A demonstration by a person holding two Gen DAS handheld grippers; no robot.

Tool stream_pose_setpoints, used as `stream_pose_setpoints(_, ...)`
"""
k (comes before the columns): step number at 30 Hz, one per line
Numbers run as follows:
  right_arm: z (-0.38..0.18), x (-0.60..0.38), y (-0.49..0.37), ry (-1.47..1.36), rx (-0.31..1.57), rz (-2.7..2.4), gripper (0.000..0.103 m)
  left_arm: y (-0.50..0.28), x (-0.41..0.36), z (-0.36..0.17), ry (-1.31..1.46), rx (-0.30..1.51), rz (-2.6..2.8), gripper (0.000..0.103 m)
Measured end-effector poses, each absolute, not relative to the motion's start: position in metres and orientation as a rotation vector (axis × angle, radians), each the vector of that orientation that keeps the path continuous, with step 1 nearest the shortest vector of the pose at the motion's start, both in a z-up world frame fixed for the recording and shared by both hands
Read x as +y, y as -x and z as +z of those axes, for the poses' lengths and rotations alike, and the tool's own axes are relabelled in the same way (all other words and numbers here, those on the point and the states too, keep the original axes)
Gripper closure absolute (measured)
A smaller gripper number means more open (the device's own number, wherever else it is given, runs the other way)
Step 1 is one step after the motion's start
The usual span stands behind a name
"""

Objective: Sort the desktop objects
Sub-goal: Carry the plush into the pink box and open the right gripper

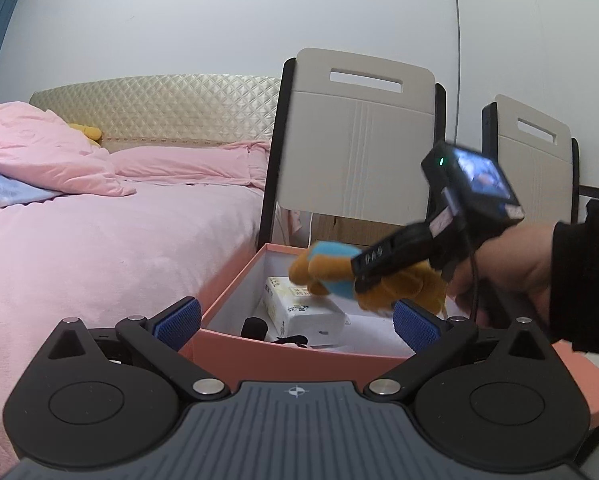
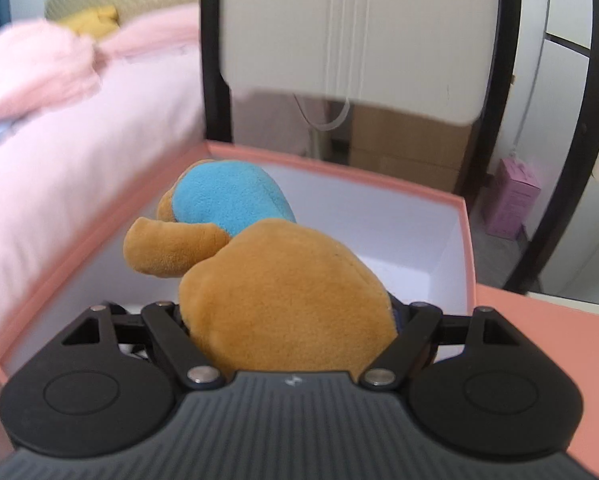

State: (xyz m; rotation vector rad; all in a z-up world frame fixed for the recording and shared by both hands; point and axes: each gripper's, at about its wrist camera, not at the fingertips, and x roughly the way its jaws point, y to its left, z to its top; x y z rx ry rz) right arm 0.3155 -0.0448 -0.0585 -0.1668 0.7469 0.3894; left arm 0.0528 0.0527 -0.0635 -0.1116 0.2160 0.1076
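Observation:
My right gripper (image 2: 287,320) is shut on an orange and blue plush toy (image 2: 283,280) and holds it above the open pink box (image 2: 339,172). In the left wrist view the right gripper (image 1: 383,276) comes in from the right with the plush toy (image 1: 327,268) over the pink box (image 1: 299,354). Inside the box lie a white tissue pack (image 1: 303,308) and a small black object (image 1: 255,326). My left gripper (image 1: 297,320) is open and empty, just in front of the box's near wall.
A bed with pink bedding (image 1: 99,248) lies to the left. Two chairs (image 1: 359,136) stand behind the box. The pink box lid (image 2: 539,352) lies to the right. A purple carton (image 2: 511,204) stands on the floor far right.

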Motion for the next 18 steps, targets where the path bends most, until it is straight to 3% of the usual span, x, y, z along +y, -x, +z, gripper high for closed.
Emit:
stream_pose_setpoints(6,-0.068,-0.050,-0.327,0.147,0.763,0.372,0.016,-0.052,0.053,-0.063,0.112,0.215,0.101,0.000)
stream_pose_setpoints(12,-0.053,-0.070,-0.315,0.115,0.713,0.379,0.000,-0.051,0.052,-0.063,0.112,0.214,0.101,0.000)
stream_pose_setpoints(18,-0.025,-0.088,-0.288,0.073,0.652,0.388,0.000,-0.050,0.050,-0.063,0.110,0.211,0.098,0.000)
